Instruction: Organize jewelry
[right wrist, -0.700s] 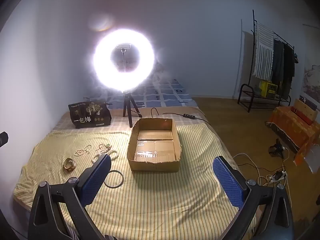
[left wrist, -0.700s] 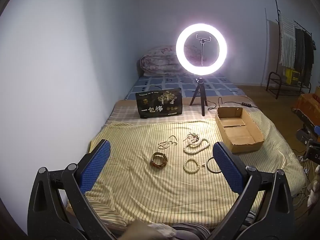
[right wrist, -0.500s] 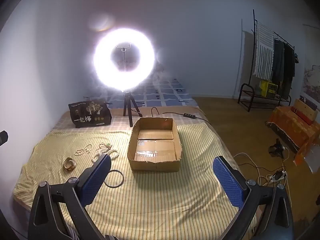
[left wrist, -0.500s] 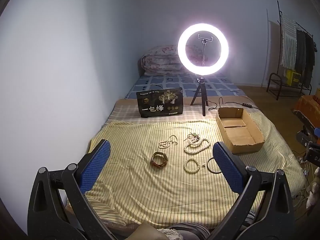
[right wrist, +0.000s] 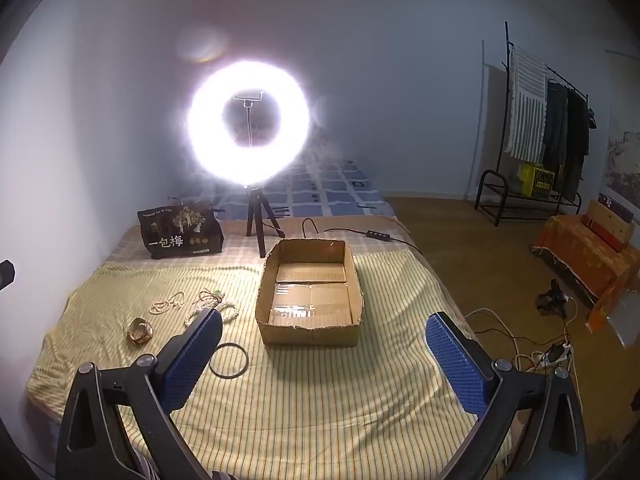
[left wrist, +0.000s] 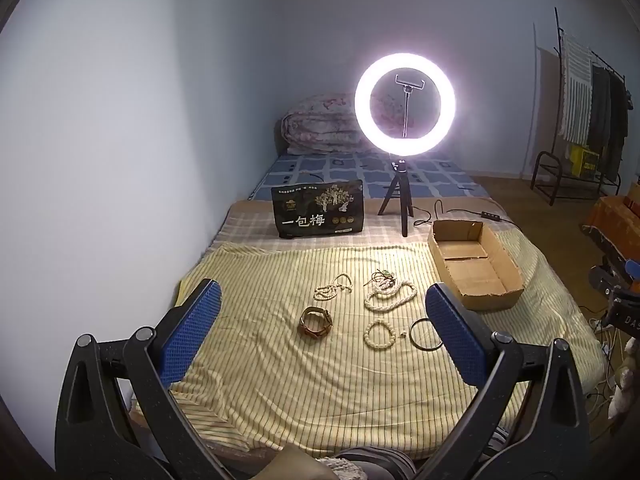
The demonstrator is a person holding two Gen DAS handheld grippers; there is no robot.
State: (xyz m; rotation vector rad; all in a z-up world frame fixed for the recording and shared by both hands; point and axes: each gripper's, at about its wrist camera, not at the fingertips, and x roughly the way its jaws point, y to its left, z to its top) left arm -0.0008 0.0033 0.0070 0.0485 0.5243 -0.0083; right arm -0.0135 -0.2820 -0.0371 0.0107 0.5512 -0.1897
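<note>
Both cameras looked forward and downward from the near edge of the bed (left wrist: 280,392), well back from the things on it. The left view faced the jewelry; the right view faced the cardboard box (right wrist: 310,330). Both shared the ring light (left wrist: 404,105), box and black bangle (right wrist: 229,360).

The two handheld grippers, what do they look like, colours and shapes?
Both look alike. The left gripper has two black plastic arms, triangular with cut-out openings, joined by round silver pivot bolts. Each arm ends in a flat, oblong blue pad with a fine dimpled grid texture. The right gripper is the same build, black frame and blue textured pads. No cables or markings show on either.
</note>
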